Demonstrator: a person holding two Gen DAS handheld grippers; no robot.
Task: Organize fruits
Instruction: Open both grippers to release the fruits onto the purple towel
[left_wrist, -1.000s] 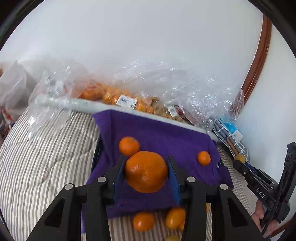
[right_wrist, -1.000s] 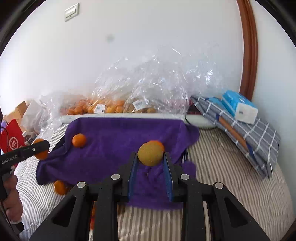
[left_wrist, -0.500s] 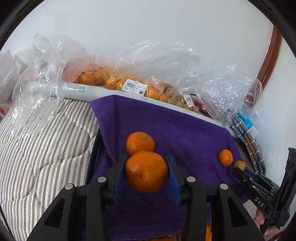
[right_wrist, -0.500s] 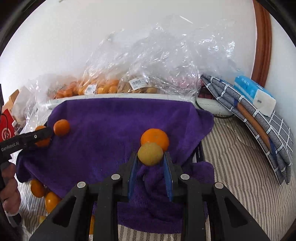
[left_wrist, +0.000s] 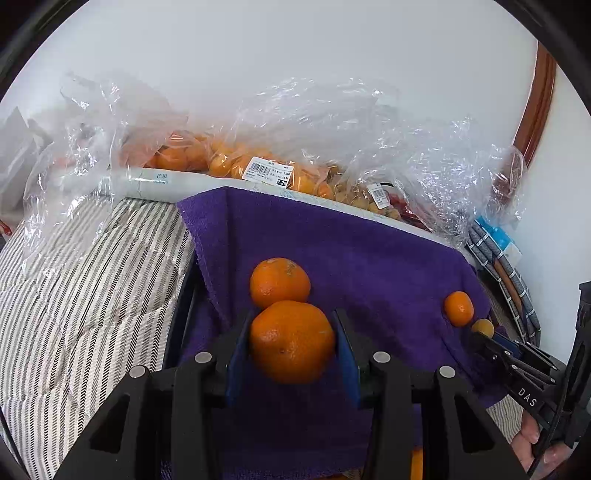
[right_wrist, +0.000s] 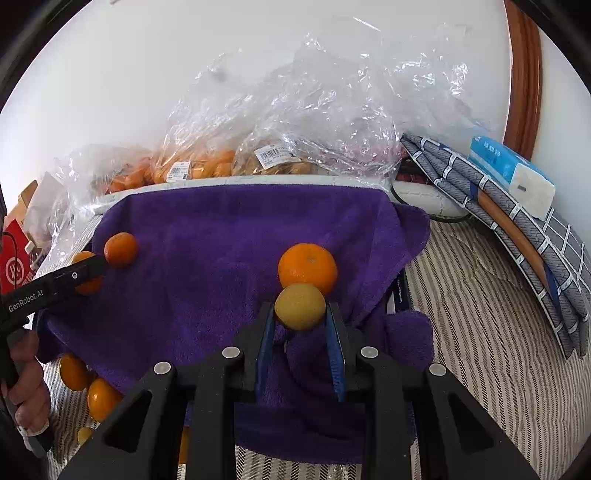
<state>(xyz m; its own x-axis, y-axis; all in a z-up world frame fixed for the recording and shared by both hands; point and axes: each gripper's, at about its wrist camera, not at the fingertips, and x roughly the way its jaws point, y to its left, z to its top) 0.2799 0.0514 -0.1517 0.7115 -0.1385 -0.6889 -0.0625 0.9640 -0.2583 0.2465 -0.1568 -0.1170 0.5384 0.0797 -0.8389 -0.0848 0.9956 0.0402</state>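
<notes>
My left gripper (left_wrist: 291, 341) is shut on a large orange mandarin (left_wrist: 291, 341), held just above the purple towel (left_wrist: 351, 258), right behind another mandarin (left_wrist: 279, 282) lying on it. My right gripper (right_wrist: 300, 306) is shut on a small yellow fruit (right_wrist: 300, 306), close in front of an orange mandarin (right_wrist: 307, 267) on the towel (right_wrist: 221, 229). The right gripper also shows in the left wrist view (left_wrist: 484, 328), next to a small mandarin (left_wrist: 458, 308). The left gripper shows in the right wrist view (right_wrist: 88, 273), beside a mandarin (right_wrist: 120, 249).
Clear plastic bags of fruit (right_wrist: 207, 166) lie along the wall behind the towel. Several loose mandarins (right_wrist: 74, 371) lie on the striped bedding (right_wrist: 498, 350) at the towel's front left. A folded checked cloth (right_wrist: 517, 229) and a blue tissue pack (right_wrist: 509, 170) sit at the right.
Both grippers have moved forward over the purple towel with their fruits. Each held fruit now sits close to a mandarin lying on the towel.
</notes>
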